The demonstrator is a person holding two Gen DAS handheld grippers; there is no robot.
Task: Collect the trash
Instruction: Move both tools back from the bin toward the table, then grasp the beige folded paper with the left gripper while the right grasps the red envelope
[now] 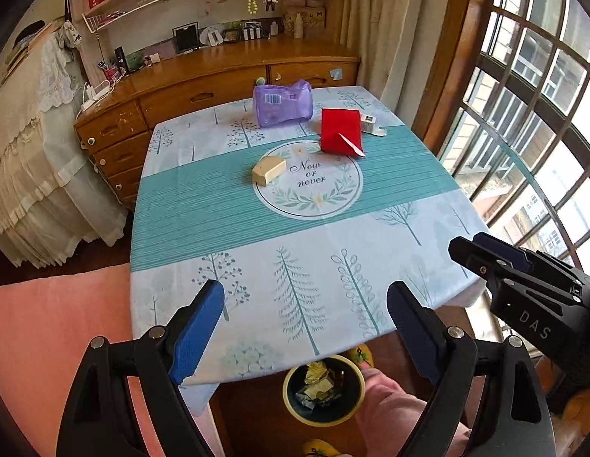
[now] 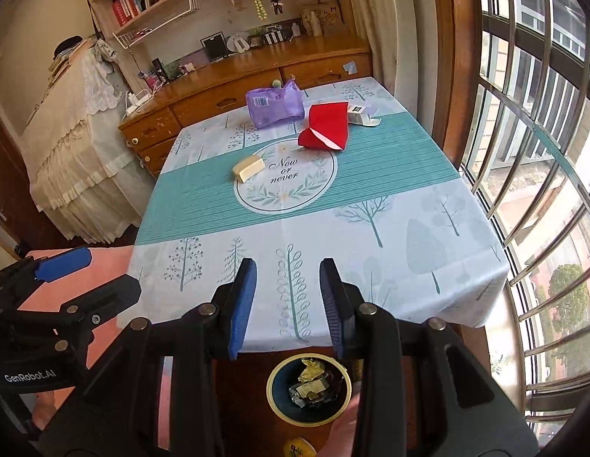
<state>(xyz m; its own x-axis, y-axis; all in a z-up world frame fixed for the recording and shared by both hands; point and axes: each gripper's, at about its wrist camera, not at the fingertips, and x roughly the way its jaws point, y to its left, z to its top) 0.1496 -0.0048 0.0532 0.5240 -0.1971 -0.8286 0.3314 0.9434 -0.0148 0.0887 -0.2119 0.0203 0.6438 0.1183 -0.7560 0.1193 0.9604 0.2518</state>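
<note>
Left tongs [image 1: 306, 327] and right tongs [image 2: 287, 304] both open, empty, above table edge [image 2: 466, 304].

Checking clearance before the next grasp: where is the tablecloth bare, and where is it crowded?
Bare: the whole near tree-print strip, from the round motif to the table's near edge. Also the teal band left of the beige box. Crowded: far right, where purple bag, red packet and white carton cluster.

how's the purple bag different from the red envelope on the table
The purple bag is see-through, crinkled plastic standing puffed up; the red envelope is opaque paper lying flat. The bag bears a barcode label, while the envelope shows a white flap edge. Both sit at the table's far end.
</note>
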